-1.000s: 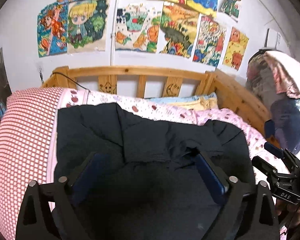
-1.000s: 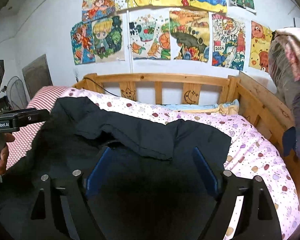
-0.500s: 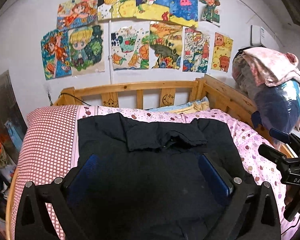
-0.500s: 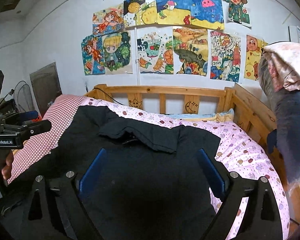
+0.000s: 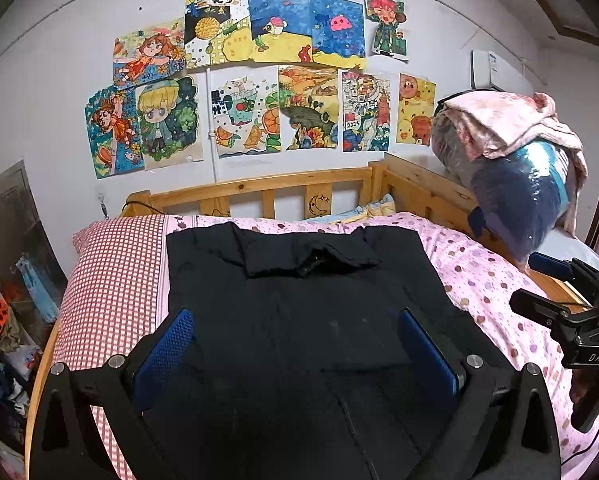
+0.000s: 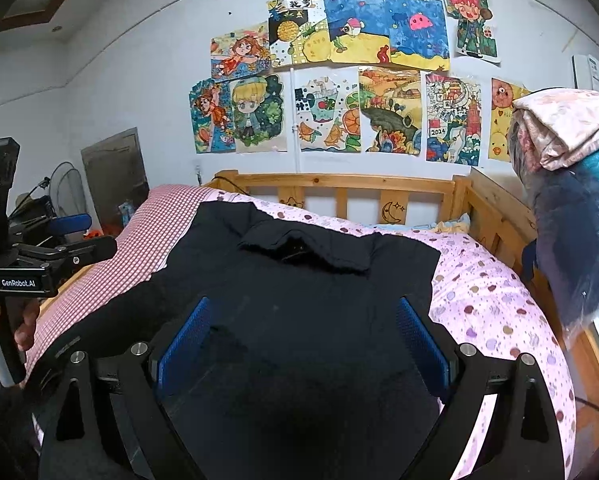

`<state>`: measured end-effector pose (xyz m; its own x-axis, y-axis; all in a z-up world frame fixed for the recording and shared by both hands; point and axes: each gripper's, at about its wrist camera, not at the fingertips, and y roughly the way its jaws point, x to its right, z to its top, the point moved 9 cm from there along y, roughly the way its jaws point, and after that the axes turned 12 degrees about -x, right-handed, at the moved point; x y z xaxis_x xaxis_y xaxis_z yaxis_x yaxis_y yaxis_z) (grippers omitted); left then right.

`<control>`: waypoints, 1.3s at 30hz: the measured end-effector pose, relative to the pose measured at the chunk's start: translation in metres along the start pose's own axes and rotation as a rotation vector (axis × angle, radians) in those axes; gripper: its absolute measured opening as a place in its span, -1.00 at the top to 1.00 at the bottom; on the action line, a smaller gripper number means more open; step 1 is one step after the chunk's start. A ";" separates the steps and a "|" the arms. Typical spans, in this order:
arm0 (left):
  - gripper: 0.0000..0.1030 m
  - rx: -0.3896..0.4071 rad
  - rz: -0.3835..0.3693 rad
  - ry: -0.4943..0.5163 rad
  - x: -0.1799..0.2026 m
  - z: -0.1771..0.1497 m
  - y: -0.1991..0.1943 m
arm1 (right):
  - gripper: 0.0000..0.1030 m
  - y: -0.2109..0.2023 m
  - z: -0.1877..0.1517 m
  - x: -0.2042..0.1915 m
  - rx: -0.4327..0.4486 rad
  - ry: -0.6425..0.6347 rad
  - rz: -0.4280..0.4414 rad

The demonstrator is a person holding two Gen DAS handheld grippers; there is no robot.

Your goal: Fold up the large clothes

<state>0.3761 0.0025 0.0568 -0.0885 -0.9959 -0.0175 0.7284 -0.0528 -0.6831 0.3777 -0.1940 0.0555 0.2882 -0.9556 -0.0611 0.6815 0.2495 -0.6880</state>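
Both grippers have pulled back and up since earlier. The large black padded garment [image 5: 299, 320] lies flat on the pink dotted bedsheet [image 5: 487, 280]. Left gripper [image 5: 295, 344] and right gripper [image 6: 303, 336] gape, empty. Only the right view shows a hand [image 6: 23, 320].

Black claw [image 5: 295, 354] frames, blue textured pads [image 5: 163, 354], silver screws.
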 end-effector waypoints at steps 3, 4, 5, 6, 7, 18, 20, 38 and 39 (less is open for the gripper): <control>-0.99 0.006 0.000 0.007 0.002 -0.012 -0.013 | -0.76 -0.010 -0.011 -0.003 0.001 0.008 0.005; -0.99 0.010 -0.001 0.008 0.002 -0.015 -0.017 | -0.76 -0.015 -0.017 -0.004 0.001 0.007 0.005; -0.99 0.012 0.000 0.008 0.002 -0.020 -0.021 | -0.76 -0.018 -0.021 -0.005 0.001 0.005 0.003; -0.99 0.011 0.002 0.007 0.002 -0.024 -0.023 | -0.76 -0.022 -0.026 -0.007 0.000 -0.001 0.001; -0.99 0.011 0.005 0.005 0.003 -0.030 -0.027 | -0.76 -0.025 -0.031 -0.009 0.000 -0.008 0.000; -0.99 -0.048 -0.016 -0.016 -0.001 -0.086 -0.035 | -0.76 -0.056 -0.065 -0.033 0.007 -0.048 0.015; -0.99 -0.058 -0.015 -0.014 -0.003 -0.096 -0.037 | -0.76 -0.060 -0.071 -0.035 0.008 -0.051 0.017; -0.99 -0.076 0.016 0.058 -0.023 -0.187 -0.058 | -0.76 -0.075 -0.155 -0.044 -0.026 -0.041 -0.024; -0.99 -0.076 0.020 0.064 -0.024 -0.192 -0.059 | -0.76 -0.075 -0.161 -0.043 -0.030 -0.039 -0.029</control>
<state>0.2047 0.0437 -0.0423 -0.1199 -0.9898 -0.0768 0.6767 -0.0249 -0.7359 0.2064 -0.1968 -0.0067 0.2952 -0.9553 -0.0129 0.6693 0.2165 -0.7107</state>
